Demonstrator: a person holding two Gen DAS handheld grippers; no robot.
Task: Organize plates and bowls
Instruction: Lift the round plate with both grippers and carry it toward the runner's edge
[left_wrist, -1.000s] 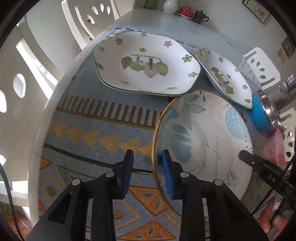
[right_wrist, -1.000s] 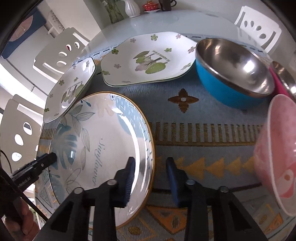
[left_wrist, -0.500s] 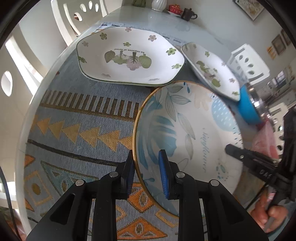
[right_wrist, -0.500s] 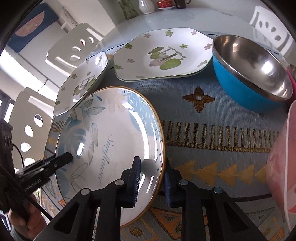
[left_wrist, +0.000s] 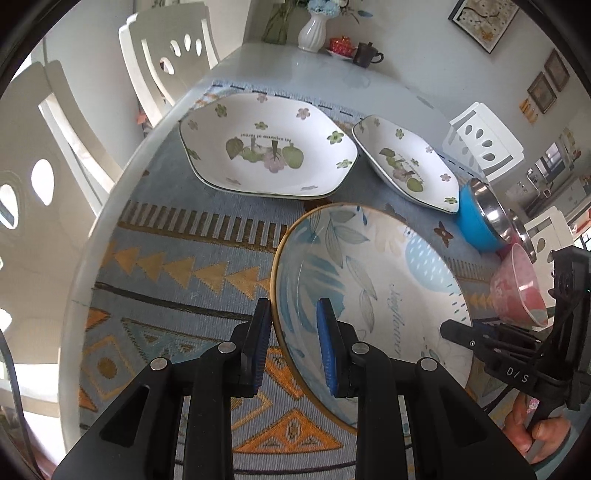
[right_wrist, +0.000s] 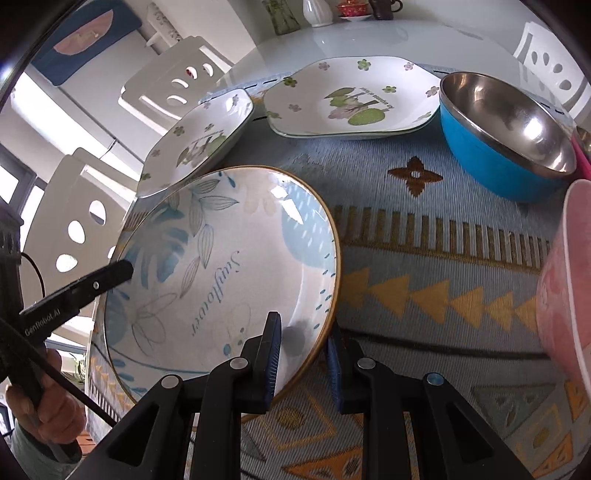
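Both tongs, left (left_wrist: 293, 343) and right (right_wrist: 301, 354), have closed onto the leaf-print plate (left_wrist: 369, 295) rim (opposite sides); plate now lifted, tilted, ready for stacking.

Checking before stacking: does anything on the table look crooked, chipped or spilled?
Only the round leaf-print plate: it sits tilted, clamped at opposite rims by the left hand-held gripper and right hand-held gripper. No chips or spills visible.

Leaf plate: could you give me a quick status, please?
Both grippers, left and right, shut on leaf plate rim. Plate tilted. Flowered plates beyond.
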